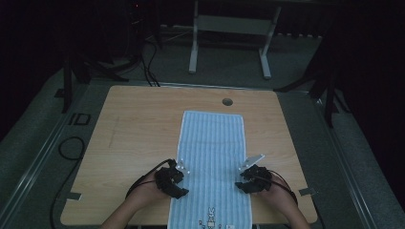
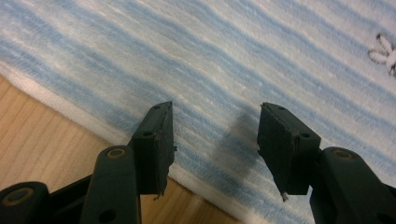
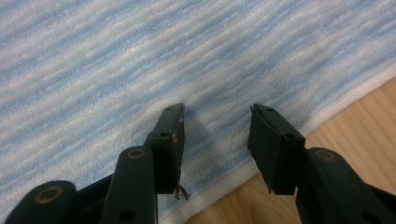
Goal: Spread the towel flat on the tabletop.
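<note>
From the high view, a pale blue striped terry towel (image 1: 212, 162) is seen flat on the wooden bench (image 1: 133, 143), flanked by left claw (image 1: 177, 183) and right claw (image 1: 244, 180). Left gripper view: jaws apart over its hem (soft, light, limp). Right gripper view: likewise apart; edges are best pinched.

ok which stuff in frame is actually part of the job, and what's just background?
In the job:
- blue striped towel, flat on the table
- left gripper, jaws open at the towel's left edge
- right gripper, jaws open at its right edge

Just there:
- wooden table
- cable hole in the tabletop
- white frame on the floor behind
- floor cables
</note>
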`<state>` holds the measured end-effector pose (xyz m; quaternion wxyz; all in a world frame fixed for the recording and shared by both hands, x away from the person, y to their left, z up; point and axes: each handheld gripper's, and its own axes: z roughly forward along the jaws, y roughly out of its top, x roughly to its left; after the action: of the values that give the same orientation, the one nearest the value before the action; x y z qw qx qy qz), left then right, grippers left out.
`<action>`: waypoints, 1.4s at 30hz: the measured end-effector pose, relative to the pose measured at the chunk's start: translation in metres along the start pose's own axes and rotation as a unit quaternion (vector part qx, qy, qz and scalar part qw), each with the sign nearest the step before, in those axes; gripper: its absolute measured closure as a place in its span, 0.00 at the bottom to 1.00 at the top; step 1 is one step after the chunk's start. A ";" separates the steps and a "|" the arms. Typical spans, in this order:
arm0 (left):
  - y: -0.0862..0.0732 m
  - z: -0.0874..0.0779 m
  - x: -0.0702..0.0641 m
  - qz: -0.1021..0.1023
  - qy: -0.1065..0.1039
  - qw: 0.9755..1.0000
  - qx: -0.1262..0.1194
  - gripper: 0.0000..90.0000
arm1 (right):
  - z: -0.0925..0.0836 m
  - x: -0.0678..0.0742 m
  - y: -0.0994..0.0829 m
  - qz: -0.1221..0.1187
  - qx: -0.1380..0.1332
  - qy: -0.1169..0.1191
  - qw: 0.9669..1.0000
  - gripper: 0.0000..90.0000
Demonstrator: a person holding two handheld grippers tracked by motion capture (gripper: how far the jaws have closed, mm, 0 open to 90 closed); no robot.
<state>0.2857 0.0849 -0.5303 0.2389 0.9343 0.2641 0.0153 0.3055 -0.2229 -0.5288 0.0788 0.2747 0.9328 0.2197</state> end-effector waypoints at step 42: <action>0.043 0.019 -0.006 0.032 -0.006 0.999 0.019 0.47 | -0.011 -0.053 -0.017 0.049 0.014 -0.001 0.999 0.53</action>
<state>0.3045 0.0414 -0.5268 0.2221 0.9468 0.2324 0.0125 0.3391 -0.2685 -0.5253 0.0645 0.3216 0.9210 0.2100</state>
